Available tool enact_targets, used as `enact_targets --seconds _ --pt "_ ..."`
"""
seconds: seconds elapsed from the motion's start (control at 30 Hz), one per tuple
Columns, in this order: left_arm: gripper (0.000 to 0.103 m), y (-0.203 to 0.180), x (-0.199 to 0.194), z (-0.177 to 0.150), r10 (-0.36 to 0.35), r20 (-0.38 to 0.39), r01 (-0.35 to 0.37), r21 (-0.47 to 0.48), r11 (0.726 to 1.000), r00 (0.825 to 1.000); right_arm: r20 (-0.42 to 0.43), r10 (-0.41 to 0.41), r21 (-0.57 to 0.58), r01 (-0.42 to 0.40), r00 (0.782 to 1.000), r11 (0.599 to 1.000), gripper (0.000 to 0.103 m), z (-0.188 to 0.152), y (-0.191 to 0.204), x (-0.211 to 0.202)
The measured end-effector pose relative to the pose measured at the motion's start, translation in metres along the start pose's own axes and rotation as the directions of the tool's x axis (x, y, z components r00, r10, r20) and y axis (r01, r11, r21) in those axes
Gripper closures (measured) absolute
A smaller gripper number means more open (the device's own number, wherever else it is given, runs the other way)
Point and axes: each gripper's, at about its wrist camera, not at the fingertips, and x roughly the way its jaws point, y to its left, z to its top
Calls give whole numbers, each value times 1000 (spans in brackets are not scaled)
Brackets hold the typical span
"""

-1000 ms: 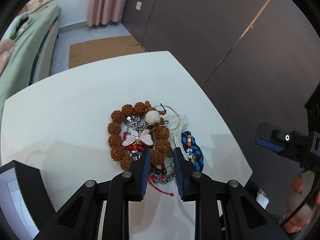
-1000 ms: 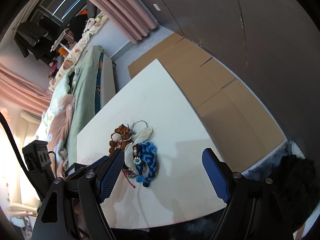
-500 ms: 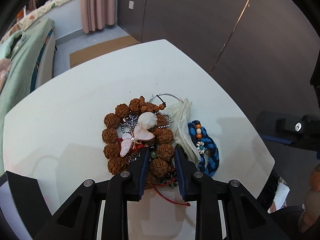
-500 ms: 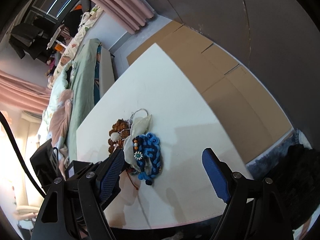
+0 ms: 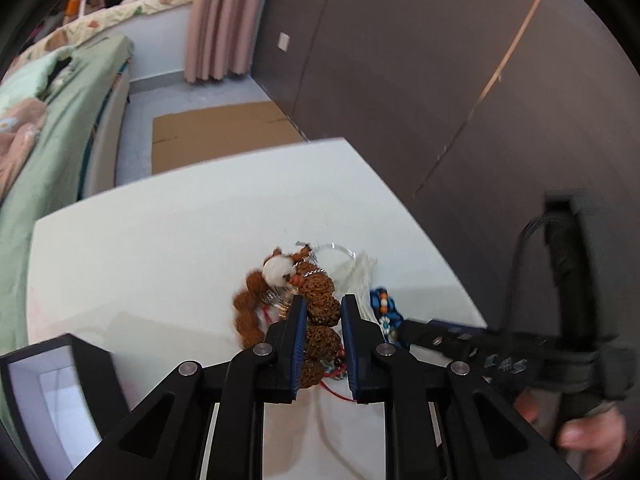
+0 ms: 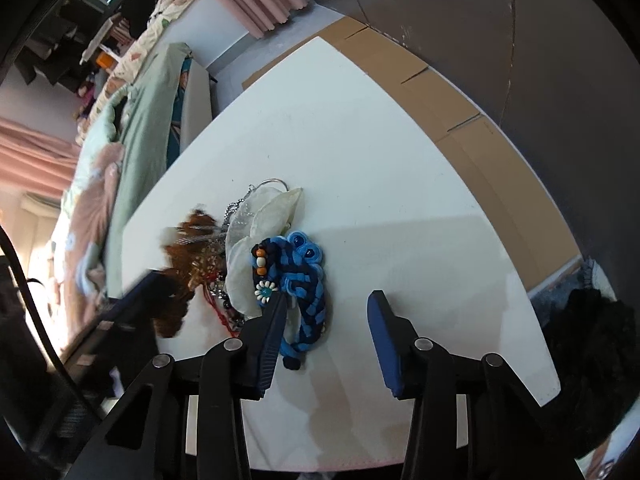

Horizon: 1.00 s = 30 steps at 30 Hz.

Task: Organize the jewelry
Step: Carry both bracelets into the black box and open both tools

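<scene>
A white rectangular table (image 6: 400,152) filled the middle of both views. At the lower left edge of the left wrist view stood an open black box with a pale lining (image 5: 60,392), nothing visible in the part that showed. The jewelry lay in one tangled heap at the centre of the table: a bracelet of large brown knobbly seed beads (image 5: 320,308), a blue and navy braided cord bracelet (image 6: 304,280) to its right, pale translucent shell-like petals (image 6: 260,220) between them, and thin silver chain and red cord threaded through.

The left gripper (image 5: 323,312), at the lower centre of its view, had just been closing, and its blue pads were clamped on the brown seed beads. The right gripper (image 6: 326,312) had also just been narrowing; its jaws stood partly apart, straddling the near end of the blue braided bracelet without pressing it.

Sorting seemed barely begun: every piece remained knotted together on the table. Teasing the bracelets apart and laying each one away was all left to do.
</scene>
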Motion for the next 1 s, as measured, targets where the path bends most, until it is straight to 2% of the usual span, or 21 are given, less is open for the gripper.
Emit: enact_targets --seconds 0.17,0.23,0.27,0.3,0.4,0.57,0.67,0.77,1.0 --pt "85 11 -21 6 -22 45 25 -57 998 999 12 -87 -73 88 996 993 59 -1 15 7" --pt "85 15 -28 9 -36 55 40 -70 997 998 23 -126 -110 128 992 986 65 -3 22 10" --pt "85 16 -31 10 -39 60 44 -74 996 997 26 -134 -119 136 991 984 75 -3 23 9" --pt "85 18 -35 11 -43 64 48 -79 996 997 15 -127 -118 128 992 985 91 -3 23 11" --pt "85 24 -44 12 -64 66 71 -101 992 996 27 -112 -92 114 993 989 91 -2 17 5" --pt "85 36 -56 13 -96 56 103 -134 986 994 88 -48 -51 52 995 997 91 -5 12 -19" --pt "85 40 -68 11 -110 79 121 -142 982 991 126 -12 -45 17 992 999 91 -9 10 -37" --pt "85 45 -82 12 -153 104 167 -151 974 983 156 38 -51 -31 987 998 91 -14 13 -54" --pt "85 56 -118 7 -110 177 138 -153 979 978 222 171 -116 -148 960 982 91 -25 42 -73"
